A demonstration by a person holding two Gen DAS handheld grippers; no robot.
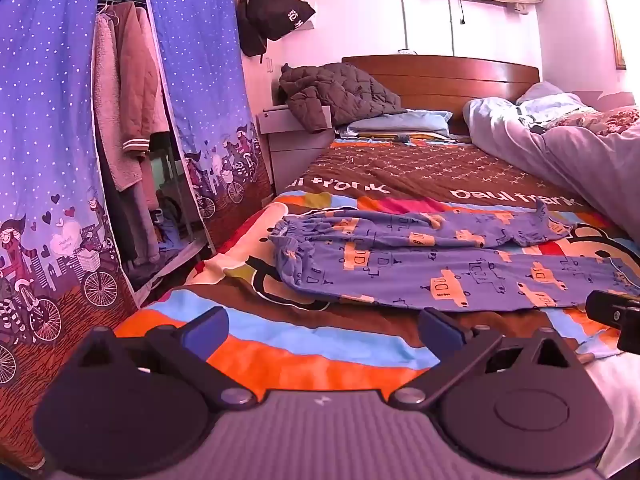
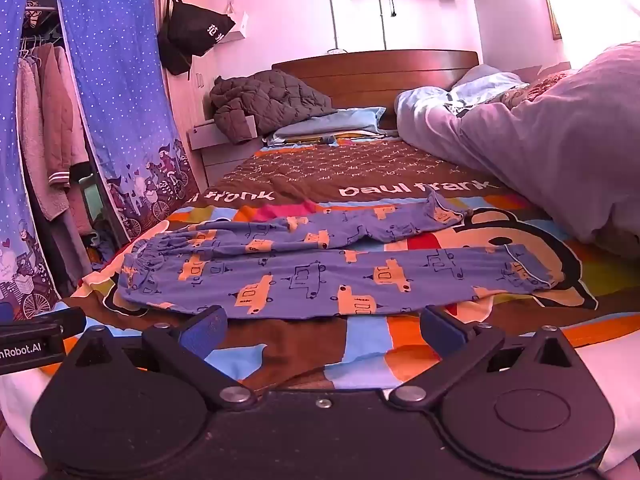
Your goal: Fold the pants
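Blue pants [image 1: 440, 260] [image 2: 320, 268] with orange car prints lie spread across the colourful bedspread [image 1: 304, 344] [image 2: 360, 360], waistband to the left, both legs running right. The far leg is rumpled and shorter-looking; the near leg lies flat. My left gripper [image 1: 320, 330] hovers open over the bed's near edge, short of the near leg. My right gripper [image 2: 322, 328] is open too, just short of the near leg's lower hem line. Nothing is between either pair of fingers. Part of the right gripper [image 1: 614, 312] shows at the right edge of the left wrist view.
A bunched pale quilt [image 1: 560, 148] [image 2: 540, 152] fills the bed's right side. A dark quilted jacket [image 1: 336, 92] [image 2: 264, 100] and pillows lie by the wooden headboard [image 2: 372, 68]. A fabric wardrobe [image 1: 52, 160] [image 2: 116, 120] with hanging clothes stands left of the bed.
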